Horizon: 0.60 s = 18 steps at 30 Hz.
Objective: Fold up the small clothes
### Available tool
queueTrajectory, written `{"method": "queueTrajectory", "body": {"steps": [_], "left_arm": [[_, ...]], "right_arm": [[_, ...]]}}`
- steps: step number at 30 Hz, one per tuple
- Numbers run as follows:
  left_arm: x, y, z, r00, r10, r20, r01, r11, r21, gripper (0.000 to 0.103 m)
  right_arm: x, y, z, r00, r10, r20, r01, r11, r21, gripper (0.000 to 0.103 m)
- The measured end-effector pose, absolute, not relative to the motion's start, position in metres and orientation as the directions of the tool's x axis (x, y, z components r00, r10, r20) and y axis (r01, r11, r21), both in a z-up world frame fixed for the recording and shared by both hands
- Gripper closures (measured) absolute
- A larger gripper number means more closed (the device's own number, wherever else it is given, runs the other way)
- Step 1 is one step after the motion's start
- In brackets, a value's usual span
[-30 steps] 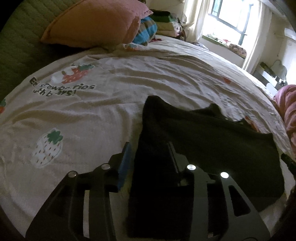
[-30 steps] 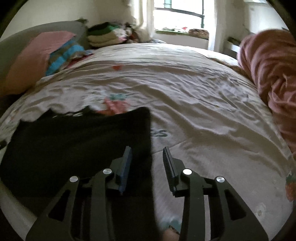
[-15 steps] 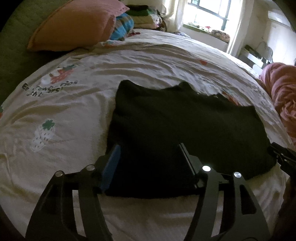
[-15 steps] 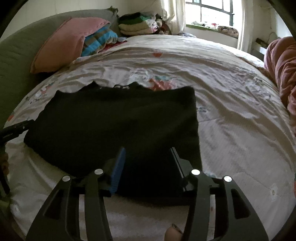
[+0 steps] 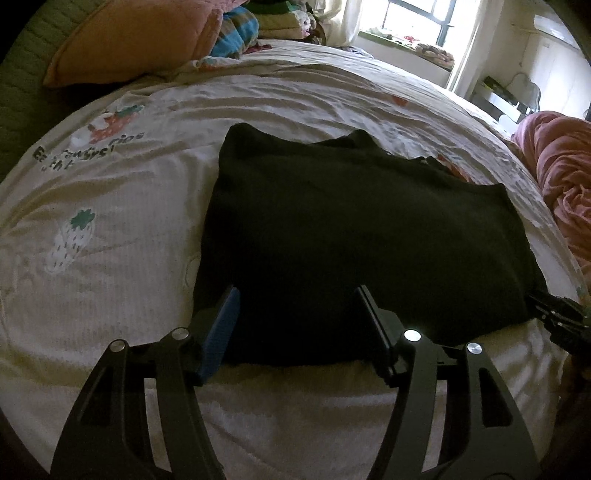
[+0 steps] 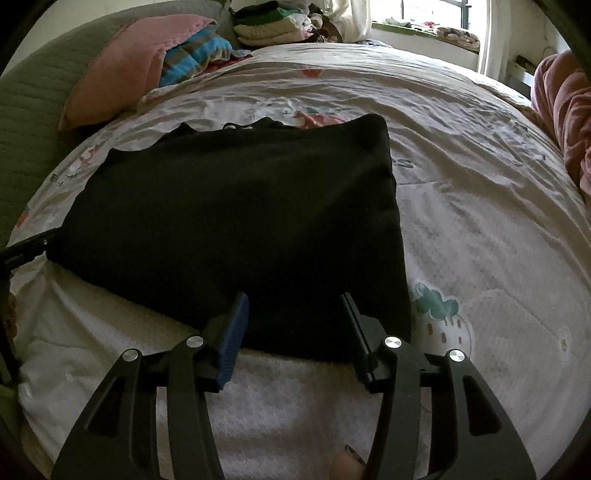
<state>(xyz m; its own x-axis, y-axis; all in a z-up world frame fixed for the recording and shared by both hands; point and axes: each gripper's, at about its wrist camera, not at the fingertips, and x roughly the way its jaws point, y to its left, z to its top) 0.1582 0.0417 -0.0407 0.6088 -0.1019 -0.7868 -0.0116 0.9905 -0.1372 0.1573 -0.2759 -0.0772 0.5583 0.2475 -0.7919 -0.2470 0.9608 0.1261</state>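
A black garment (image 5: 351, 236) lies flat on the bed as a wide folded rectangle, its neckline at the far edge. My left gripper (image 5: 295, 291) hovers open over the garment's near left edge, its pads not pressing the cloth. My right gripper (image 6: 293, 297) stands open over the near right corner of the black garment (image 6: 240, 206), also clear of the cloth. Each gripper shows in the other's view: the right gripper (image 5: 554, 314) at the garment's right corner, the left gripper (image 6: 26, 247) at its left corner.
The bed wears a pale strawberry-print sheet (image 5: 110, 221). A pink pillow (image 5: 136, 37) and a striped blanket (image 6: 195, 51) lie at the head, with folded clothes (image 6: 273, 26) behind. A pink quilt (image 5: 565, 177) is bunched on the right. A fingertip (image 6: 347, 465) shows at the bottom edge.
Both grippers have opened wider and drawn back toward the near edge of the bed. The black garment, earlier between their fingers, now lies flat and free.
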Motion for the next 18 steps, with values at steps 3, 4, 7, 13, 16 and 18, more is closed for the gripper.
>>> {"method": "queueTrajectory", "body": {"steps": [3, 4, 7, 13, 16, 18], "left_arm": [[0.158, 0.042, -0.041, 0.609, -0.101, -0.787, -0.011, 0.991, -0.136, 0.048], [0.157, 0.042, -0.041, 0.610, -0.101, -0.786, -0.011, 0.991, -0.136, 0.048], [0.157, 0.042, -0.041, 0.610, -0.101, -0.786, -0.010, 0.991, -0.136, 0.047], [0.152, 0.042, -0.040, 0.612, -0.106, -0.784, -0.014, 0.989, -0.145, 0.047], [0.148, 0.043, -0.036, 0.616, -0.119, -0.779, -0.016, 0.986, -0.163, 0.047], [0.145, 0.044, -0.034, 0.618, -0.128, -0.776, -0.018, 0.984, -0.177, 0.046]], "right_arm": [[0.156, -0.275, -0.077, 0.560, 0.241, -0.793, -0.245, 0.962, 0.119, 0.054], [0.155, -0.275, -0.077, 0.561, 0.240, -0.793, -0.245, 0.962, 0.118, 0.054], [0.153, -0.276, -0.078, 0.562, 0.237, -0.793, -0.244, 0.963, 0.115, 0.053], [0.150, -0.278, -0.076, 0.565, 0.242, -0.788, -0.239, 0.963, 0.125, 0.051], [0.147, -0.281, -0.073, 0.573, 0.253, -0.779, -0.237, 0.962, 0.137, 0.048], [0.145, -0.281, -0.071, 0.579, 0.259, -0.773, -0.238, 0.961, 0.143, 0.045]]}}
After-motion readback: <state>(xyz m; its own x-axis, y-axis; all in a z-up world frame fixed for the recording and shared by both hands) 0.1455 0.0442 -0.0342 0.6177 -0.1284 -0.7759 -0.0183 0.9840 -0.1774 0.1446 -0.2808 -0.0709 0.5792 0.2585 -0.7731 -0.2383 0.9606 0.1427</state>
